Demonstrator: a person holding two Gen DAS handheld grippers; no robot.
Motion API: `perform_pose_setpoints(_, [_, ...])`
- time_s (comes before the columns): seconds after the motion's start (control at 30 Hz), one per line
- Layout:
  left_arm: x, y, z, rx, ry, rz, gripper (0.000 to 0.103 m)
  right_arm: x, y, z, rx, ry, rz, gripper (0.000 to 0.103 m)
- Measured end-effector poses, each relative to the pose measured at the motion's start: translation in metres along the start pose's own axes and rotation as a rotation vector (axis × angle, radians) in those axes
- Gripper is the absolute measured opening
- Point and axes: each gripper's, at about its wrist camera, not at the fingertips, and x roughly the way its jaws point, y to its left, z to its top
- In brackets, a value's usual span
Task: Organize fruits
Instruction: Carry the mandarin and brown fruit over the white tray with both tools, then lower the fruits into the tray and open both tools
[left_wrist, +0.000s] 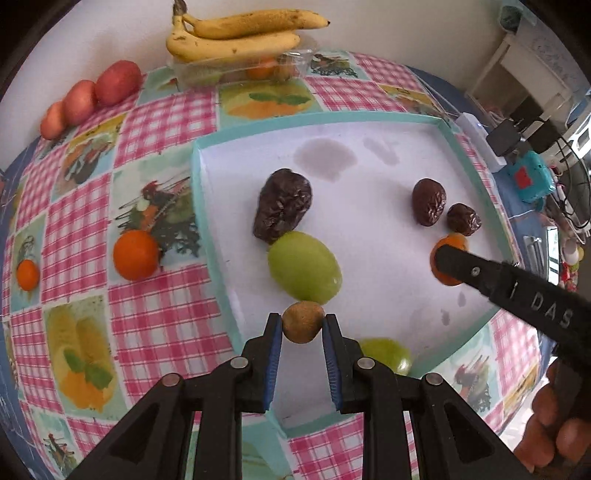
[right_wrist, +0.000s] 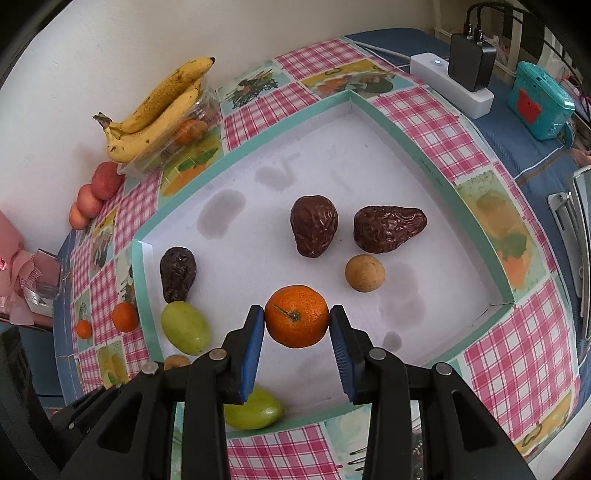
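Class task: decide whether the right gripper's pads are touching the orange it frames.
Touching. The right wrist view shows both blue pads of the right gripper pressed against the sides of the orange, with no gap on either side.

A shallow tray (right_wrist: 436, 146) sits on the surface (right_wrist: 517, 362). Inside it lie three dates (right_wrist: 314, 230) and two grapes (right_wrist: 184, 326) — one grape touches the leftmost date. Behind the tray, by the wall, bananas (right_wrist: 155, 110) rest on a container (right_wrist: 173, 147); two tangerines (left_wrist: 135, 254) lie left of the tray.
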Motion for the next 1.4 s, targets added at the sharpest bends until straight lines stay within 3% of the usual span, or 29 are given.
perform_pose_setpoints(0.3, [0.012, -0.004, -0.003, 0.016, 0.021, 0.033, 0.024, 0.012, -0.006, 0.002, 0.007, 0.029, -0.02, 0.038])
perform_pose_setpoints(1.07, [0.026, -0.004, -0.01, 0.007, 0.046, 0.018, 0.025, 0.025, -0.009, 0.001, 0.017, 0.063, -0.04, 0.038])
perform_pose_setpoints(1.17, [0.023, -0.004, -0.008, 0.006, 0.043, 0.015, 0.025, 0.023, -0.009, 0.002, 0.016, 0.063, -0.045, 0.04])
perform_pose_setpoints(1.27, [0.019, -0.002, -0.007, 0.005, 0.036, 0.01, 0.026, 0.018, -0.007, 0.002, 0.011, 0.046, -0.045, 0.048])
perform_pose_setpoints(1.4, [0.01, -0.002, -0.007, 0.006, 0.015, 0.002, 0.026, 0.01, -0.005, 0.002, 0.005, 0.024, -0.04, 0.049])
